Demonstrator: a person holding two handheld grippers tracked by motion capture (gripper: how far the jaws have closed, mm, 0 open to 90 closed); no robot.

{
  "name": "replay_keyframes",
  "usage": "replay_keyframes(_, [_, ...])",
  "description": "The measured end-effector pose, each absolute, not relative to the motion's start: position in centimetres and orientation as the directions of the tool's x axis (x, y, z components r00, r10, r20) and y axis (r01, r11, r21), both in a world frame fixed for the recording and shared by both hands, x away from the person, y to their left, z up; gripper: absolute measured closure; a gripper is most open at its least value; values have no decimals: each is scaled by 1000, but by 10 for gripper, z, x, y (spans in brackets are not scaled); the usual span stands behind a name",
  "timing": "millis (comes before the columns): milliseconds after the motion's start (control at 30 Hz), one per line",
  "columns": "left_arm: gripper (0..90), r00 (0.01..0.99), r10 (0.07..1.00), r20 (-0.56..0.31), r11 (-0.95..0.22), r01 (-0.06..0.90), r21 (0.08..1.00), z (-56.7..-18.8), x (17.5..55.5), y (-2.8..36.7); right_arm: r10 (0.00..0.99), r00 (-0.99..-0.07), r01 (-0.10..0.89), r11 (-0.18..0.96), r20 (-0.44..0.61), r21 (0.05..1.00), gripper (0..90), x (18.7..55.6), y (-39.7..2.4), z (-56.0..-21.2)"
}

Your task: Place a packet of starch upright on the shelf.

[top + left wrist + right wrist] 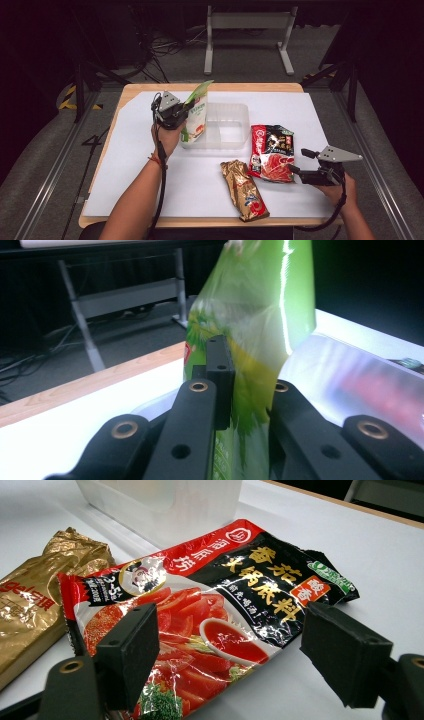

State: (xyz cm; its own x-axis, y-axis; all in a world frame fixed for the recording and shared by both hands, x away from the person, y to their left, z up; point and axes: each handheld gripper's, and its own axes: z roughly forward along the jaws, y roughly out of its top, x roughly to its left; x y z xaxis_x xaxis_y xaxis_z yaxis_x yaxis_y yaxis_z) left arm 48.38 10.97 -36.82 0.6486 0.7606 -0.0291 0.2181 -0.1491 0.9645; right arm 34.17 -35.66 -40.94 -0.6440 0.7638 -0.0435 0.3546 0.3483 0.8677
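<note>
left gripper point(181, 116): jaws clenched on the upper part of the tall green-and-white plastic snack bag point(195, 119), gripped high so the bag hangs upright beneath them
green-and-white bag: held standing at the left end of the clear rectangular plastic bin point(227, 145); its lower end sits at or in the bin's left compartment, though whether it rests on the bottom i cannot tell; the grip on the thin film near the top keeps the jaws out of the way of the bin wall
left gripper view: the black jaws pinch the green film of the bag point(250, 340) between them, with the milky bin wall point(345, 375) just beyond, which suggests the bag is being lowered into the bin
right gripper point(296, 169): jaws released and wide, nothing between them, resting low at the right of the table beside the red-and-black foil sauce packet point(271, 152), judged to be waiting for its turn
red-and-black packet: flat on the white table point(130, 165), near the bin's front right corner; in the right gripper view it point(215, 625) lies straight ahead between the open jaws, a sensible line-up for a pick
gold crinkled foil packet point(244, 190): flat in front of the bin, just beside the red packet, untouched
likely order: bag first, then the two flat packets
</note>
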Motion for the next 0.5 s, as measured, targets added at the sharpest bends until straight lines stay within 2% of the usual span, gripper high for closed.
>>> replay_keyframes(500, [883, 689, 724, -31, -170, 221, 960, -373, 474, 123, 762, -647, 360, 345, -34, 867, 254, 342, -356, -410])
